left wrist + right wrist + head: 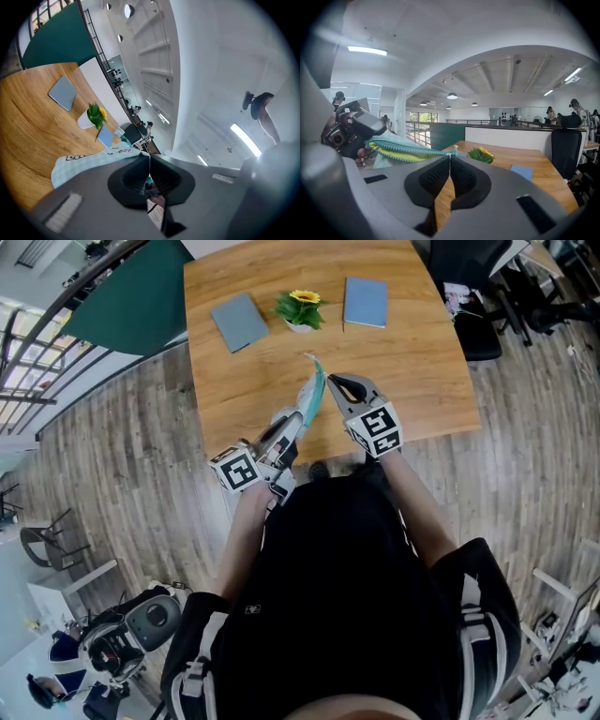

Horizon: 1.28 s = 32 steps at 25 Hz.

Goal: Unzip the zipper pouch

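here, left claw [149,157] grips pouch [89,161] end, right claw [331,381] pinches zipper pull [449,154] — above table [422,418] edge.

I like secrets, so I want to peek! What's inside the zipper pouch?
The zipper pouch is open just a crack. Between its zipper teeth only yellow lining shows. Anything deeper inside is covered by the teal cloth.

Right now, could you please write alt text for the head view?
A person's left gripper and right gripper hold a teal zipper pouch over a wooden table. Behind sit a potted sunflower and two blue notebooks.
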Each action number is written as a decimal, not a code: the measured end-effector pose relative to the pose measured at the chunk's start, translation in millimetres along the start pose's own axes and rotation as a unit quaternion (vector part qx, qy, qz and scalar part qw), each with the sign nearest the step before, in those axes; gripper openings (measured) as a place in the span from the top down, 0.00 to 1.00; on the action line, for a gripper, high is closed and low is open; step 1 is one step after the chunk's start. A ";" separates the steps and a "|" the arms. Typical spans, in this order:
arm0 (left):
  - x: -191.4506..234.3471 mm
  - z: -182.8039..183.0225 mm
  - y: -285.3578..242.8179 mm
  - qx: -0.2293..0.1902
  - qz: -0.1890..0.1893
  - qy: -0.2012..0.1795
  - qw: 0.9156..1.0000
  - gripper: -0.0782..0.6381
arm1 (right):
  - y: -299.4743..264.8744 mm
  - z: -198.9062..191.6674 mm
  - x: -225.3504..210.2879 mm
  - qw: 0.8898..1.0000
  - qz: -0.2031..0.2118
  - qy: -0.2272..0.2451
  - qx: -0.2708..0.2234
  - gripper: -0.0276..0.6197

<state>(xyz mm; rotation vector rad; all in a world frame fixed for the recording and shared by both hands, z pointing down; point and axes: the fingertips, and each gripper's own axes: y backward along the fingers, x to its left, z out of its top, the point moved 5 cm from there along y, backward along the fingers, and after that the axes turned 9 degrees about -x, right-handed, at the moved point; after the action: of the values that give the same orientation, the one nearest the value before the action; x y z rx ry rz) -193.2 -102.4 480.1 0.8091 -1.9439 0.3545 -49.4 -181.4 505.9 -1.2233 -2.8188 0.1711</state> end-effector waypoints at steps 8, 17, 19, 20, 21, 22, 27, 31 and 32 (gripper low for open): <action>0.6 -2.9 0.4 0.004 -0.002 0.000 1.000 0.88 | 0.1 -3.6 -6.4 1.000 -0.009 -0.001 0.000 0.95; 2.3 -4.5 0.1 0.007 -0.003 0.002 1.000 0.88 | -2.3 -5.1 -10.0 1.000 -0.014 -0.003 0.002 0.94; 1.0 -4.6 -0.4 0.007 -0.002 0.005 1.000 0.88 | -2.9 -5.1 -9.9 1.000 -0.015 -0.002 0.002 0.94; 0.5 -4.9 -0.5 0.008 -0.003 0.005 1.000 0.88 | -2.9 -5.0 -9.7 1.000 -0.016 -0.002 0.002 0.94; 0.2 -5.2 -0.6 0.009 -0.003 0.005 1.000 0.88 | -2.9 -4.8 -9.5 1.000 -0.016 -0.002 0.002 0.94; 0.2 -5.3 -0.6 0.010 -0.003 0.003 1.000 0.88 | -3.1 -4.7 -9.5 1.000 -0.017 -0.002 0.002 0.94; 1.3 -6.6 -1.0 0.012 -0.007 0.000 1.000 0.88 | -4.5 -5.6 -9.5 1.000 -0.018 -0.001 0.002 0.94; -0.3 -9.9 -1.5 0.015 -0.008 -0.001 1.000 0.88 | -3.1 -6.0 -10.6 1.000 -0.023 -0.005 0.002 0.94; -1.4 -10.2 -1.7 0.017 -0.008 0.000 1.000 0.88 | -2.9 -5.8 -12.4 1.000 -0.027 -0.008 0.002 0.94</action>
<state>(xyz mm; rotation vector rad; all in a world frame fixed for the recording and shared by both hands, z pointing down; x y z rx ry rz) -184.7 -97.4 483.8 0.8455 -1.9346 0.3790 -42.4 -192.0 511.8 -1.1493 -2.8595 0.1835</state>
